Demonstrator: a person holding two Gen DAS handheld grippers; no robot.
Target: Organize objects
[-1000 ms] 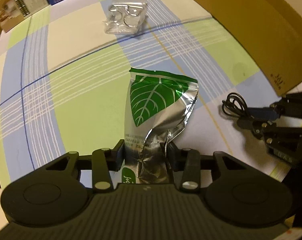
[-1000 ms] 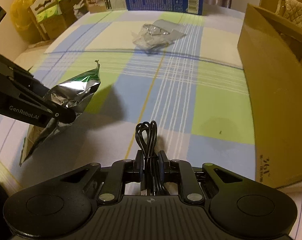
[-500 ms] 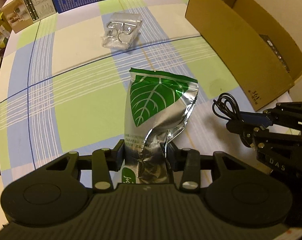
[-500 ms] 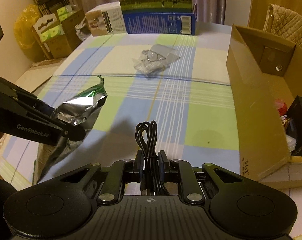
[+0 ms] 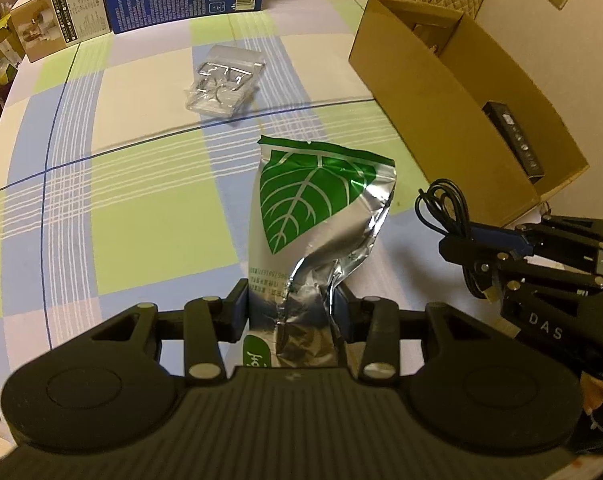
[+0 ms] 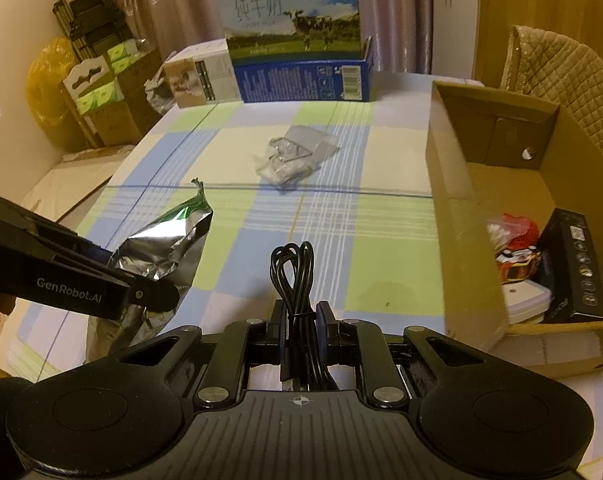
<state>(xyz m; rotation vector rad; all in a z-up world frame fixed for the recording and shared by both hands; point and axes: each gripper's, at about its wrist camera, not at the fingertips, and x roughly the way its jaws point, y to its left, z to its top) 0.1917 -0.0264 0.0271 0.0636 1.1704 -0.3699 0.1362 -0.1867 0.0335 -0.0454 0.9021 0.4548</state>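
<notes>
Checked-cloth bench (image 5: 141,208), part sorted: cardboard box (image 6: 453,216) already holds several items, clear packet (image 5: 225,84) lies unsorted mid-bench, left tool (image 5: 289,308) grips foil pouch (image 5: 317,216), right tool (image 6: 299,330) clamped on coiled black cable (image 6: 293,268), both clear of the bench

I count two grippers: my left gripper (image 5: 289,304) and my right gripper (image 6: 301,320). One foil pouch (image 5: 317,216). One coiled black cable (image 6: 295,276). One clear plastic packet (image 5: 223,82). One open cardboard box (image 6: 465,208) at right. Two printed cartons at the far edge: milk carton (image 6: 301,56), small carton (image 6: 195,76).
</notes>
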